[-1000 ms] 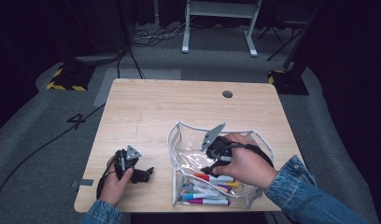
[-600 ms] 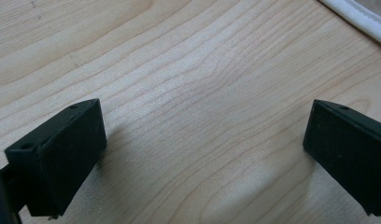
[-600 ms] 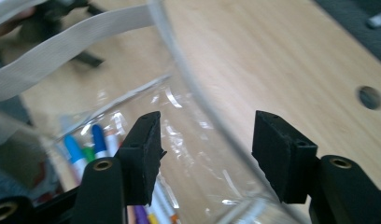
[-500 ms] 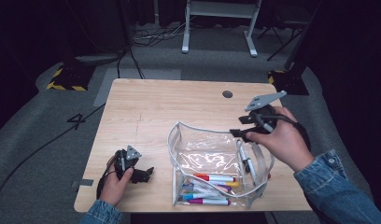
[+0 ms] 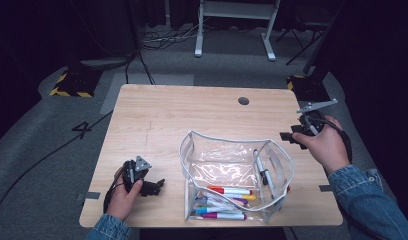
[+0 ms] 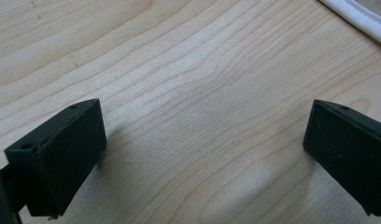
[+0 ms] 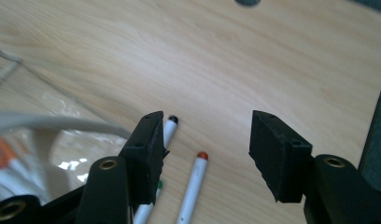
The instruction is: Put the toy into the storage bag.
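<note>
markers (image 7: 191, 186) on table (image 7: 272, 56) beneath right gripper (image 7: 205, 144), empty, jaws wide but just closing slightly; left gripper (image 6: 202, 140) wide, empty.

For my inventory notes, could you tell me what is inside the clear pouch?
The clear pouch holds several coloured markers lying at its near end and one pen leaning upright. The exact count is unclear where they overlap.

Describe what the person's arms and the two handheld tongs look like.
Both sleeves are blue denim. The left tongs and right tongs are black, each topped by a grey three-cornered plate and trailing a black cable. Their jaws are blocky black pads with small screw holes.
</note>
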A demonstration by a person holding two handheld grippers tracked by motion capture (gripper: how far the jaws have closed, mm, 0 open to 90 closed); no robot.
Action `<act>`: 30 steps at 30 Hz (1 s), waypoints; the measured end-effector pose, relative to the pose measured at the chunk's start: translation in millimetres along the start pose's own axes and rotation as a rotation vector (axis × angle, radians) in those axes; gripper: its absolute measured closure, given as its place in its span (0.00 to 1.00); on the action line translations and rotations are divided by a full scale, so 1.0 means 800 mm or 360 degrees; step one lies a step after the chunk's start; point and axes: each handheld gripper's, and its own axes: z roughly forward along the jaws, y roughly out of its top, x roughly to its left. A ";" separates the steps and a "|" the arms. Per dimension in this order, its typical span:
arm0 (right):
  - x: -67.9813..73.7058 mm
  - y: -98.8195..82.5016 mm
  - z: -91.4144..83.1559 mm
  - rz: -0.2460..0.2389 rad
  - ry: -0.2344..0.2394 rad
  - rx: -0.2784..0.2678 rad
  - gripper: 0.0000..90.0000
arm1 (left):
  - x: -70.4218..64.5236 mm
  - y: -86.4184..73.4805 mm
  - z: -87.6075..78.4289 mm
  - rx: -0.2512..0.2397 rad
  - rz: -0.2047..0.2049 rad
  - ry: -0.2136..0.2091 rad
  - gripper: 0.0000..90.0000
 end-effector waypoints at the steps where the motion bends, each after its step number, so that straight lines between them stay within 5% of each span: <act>1: -0.003 -0.007 0.007 0.0025 0.0005 0.0030 0.51 | 0.000 0.000 0.000 0.0000 0.0000 0.0000 0.00; 6: -0.019 -0.041 0.044 0.0119 0.0019 0.0146 0.50 | 0.000 0.000 0.000 0.0001 0.0001 0.0000 0.00; 15: -0.020 -0.089 0.095 0.0226 0.0102 0.0314 0.57 | 0.000 0.000 0.000 0.0000 0.0000 -0.0002 0.00; 25: -0.009 -0.116 0.125 0.0292 0.0131 0.0495 0.65 | 0.000 0.000 0.000 0.0000 0.0001 0.0000 0.00; 30: -0.010 -0.118 0.127 0.0300 0.0089 0.0539 0.82 | 0.000 0.000 0.000 0.0000 0.0001 0.0000 0.00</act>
